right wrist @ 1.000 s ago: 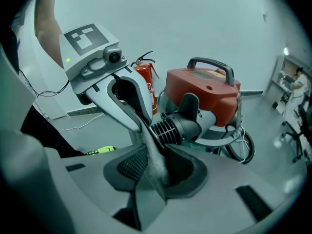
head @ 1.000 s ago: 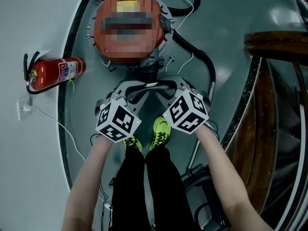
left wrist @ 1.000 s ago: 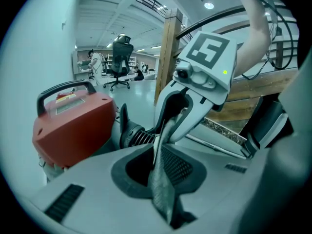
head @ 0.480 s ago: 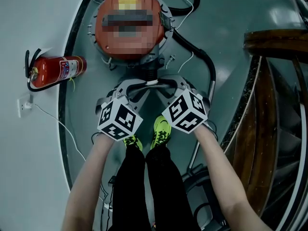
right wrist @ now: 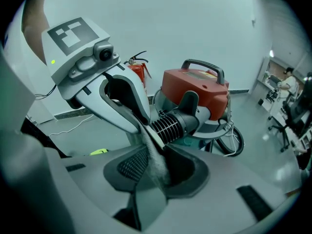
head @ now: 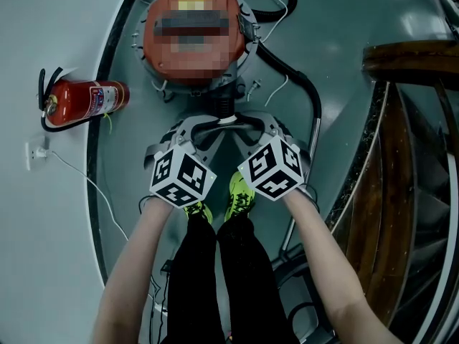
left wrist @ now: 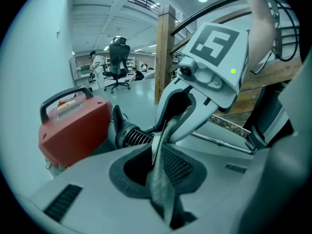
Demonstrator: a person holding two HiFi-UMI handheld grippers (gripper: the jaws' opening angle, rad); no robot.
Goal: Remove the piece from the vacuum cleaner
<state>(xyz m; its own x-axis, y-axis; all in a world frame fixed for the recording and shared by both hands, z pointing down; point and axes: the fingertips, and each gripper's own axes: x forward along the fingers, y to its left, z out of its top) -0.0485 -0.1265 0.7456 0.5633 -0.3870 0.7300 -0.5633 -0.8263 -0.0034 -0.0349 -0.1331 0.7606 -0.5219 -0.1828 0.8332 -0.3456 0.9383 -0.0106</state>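
We found the left tool (left wrist: 158, 179) and right tool (right wrist: 156, 172) both clamped on the thin grey piece (left wrist: 159, 147) between them. We judged it light and pliable, best held near the ribbed cuff (right wrist: 170, 126).

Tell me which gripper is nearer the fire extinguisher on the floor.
Left. The left gripper sits right of the fire extinguisher; the right gripper lies farther right, beyond the left one. Both pinch one gray piece.
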